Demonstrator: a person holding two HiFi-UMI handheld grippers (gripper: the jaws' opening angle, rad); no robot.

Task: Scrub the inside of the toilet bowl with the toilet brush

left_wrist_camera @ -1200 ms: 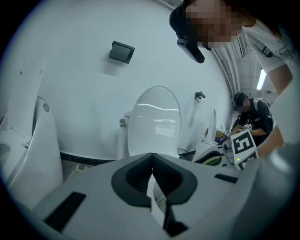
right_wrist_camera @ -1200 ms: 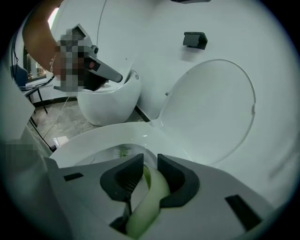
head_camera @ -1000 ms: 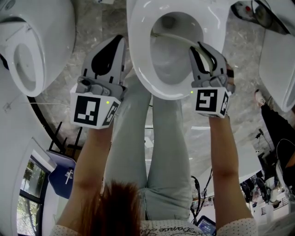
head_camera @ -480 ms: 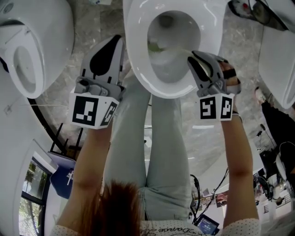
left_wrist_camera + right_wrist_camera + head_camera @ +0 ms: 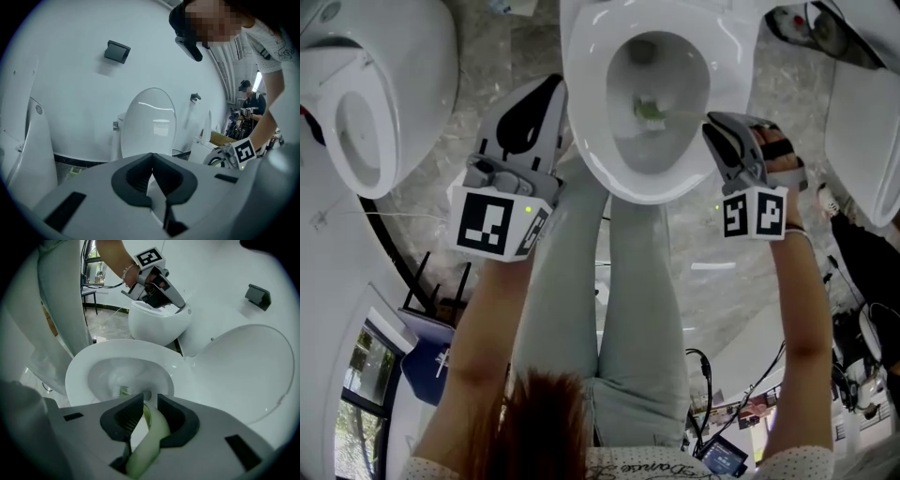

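Observation:
The white toilet bowl stands open at the top middle of the head view. Inside it lies the green brush head, near the bowl's middle, seen also as the brush head low in the bowl. My right gripper sits at the bowl's right rim, shut on the pale green brush handle, which runs between its pads. My left gripper hangs left of the bowl, shut and holding nothing; its closed tips face the raised lid.
A second toilet stands at the left and another white fixture at the right. The person's legs stand right in front of the bowl on the marble floor. Another person is far off.
The brush head slid from the bowl's left wall toward its middle. My right gripper shifted right and turned with the handle. The left gripper barely moved.

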